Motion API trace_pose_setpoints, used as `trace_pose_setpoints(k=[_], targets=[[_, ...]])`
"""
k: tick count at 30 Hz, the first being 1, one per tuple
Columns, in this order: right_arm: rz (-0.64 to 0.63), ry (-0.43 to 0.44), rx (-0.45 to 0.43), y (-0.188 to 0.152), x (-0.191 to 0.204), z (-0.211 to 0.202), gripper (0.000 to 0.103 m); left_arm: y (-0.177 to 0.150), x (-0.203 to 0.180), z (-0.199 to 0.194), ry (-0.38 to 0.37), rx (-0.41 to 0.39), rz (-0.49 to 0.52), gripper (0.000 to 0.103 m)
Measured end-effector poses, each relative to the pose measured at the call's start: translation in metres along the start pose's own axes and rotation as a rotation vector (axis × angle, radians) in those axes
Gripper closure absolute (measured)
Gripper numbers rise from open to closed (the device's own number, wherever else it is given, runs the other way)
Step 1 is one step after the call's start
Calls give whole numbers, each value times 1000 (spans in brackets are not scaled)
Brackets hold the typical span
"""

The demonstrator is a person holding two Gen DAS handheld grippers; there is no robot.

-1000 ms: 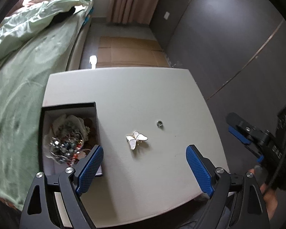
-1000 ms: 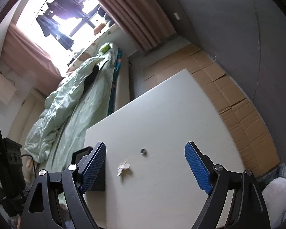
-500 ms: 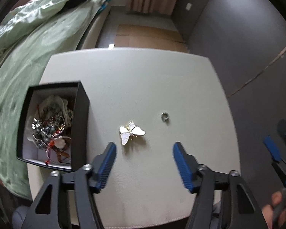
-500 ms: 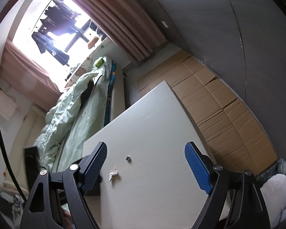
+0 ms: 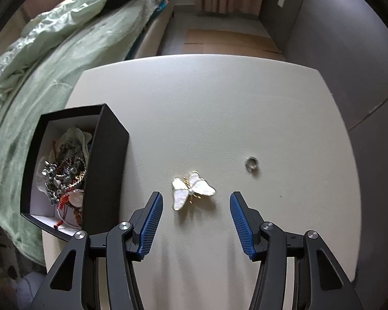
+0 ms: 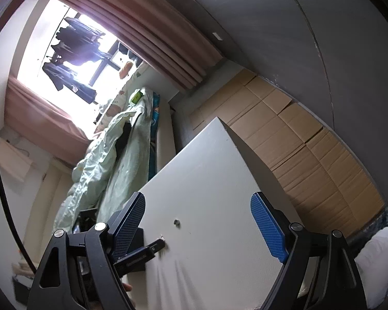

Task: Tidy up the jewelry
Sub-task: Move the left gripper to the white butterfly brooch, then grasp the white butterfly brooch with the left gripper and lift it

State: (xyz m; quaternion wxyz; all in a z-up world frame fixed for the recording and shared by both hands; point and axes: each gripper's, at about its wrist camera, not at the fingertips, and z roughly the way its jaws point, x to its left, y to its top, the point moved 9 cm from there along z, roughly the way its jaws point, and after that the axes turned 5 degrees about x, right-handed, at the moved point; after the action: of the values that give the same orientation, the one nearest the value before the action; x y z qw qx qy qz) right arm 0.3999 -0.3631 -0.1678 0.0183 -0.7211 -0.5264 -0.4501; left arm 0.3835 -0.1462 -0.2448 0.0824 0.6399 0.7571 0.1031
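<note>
White table (image 5: 219, 103): butterfly brooch (image 5: 192, 189) lies just right of black jewelry box (image 5: 104, 170), ring (image 5: 251, 163) further right. Left gripper (image 5: 196, 206) part-open, straddling brooch, untouching. Right gripper (image 6: 198, 211) wide, empty.

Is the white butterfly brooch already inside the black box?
No, the butterfly brooch lies on the bare table, to the right of the black box, untouched between the open left gripper pads.

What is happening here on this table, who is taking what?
A person holds two grippers over the white table. The left gripper, jaws apart, points down at the white butterfly brooch, not touching it. A small silver ring lies beside it; the black box already holds jewelry. The right gripper is open and empty.
</note>
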Motion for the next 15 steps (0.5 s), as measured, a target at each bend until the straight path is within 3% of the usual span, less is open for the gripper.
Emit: trace_pose_setpoints(k=[12,15], targets=[[10,12,3,1,-3,0,18,1,-3,18,4,22,-4,48],[0,5,18,0,-1,5,18,2,-4,17,-18,22,2,62]])
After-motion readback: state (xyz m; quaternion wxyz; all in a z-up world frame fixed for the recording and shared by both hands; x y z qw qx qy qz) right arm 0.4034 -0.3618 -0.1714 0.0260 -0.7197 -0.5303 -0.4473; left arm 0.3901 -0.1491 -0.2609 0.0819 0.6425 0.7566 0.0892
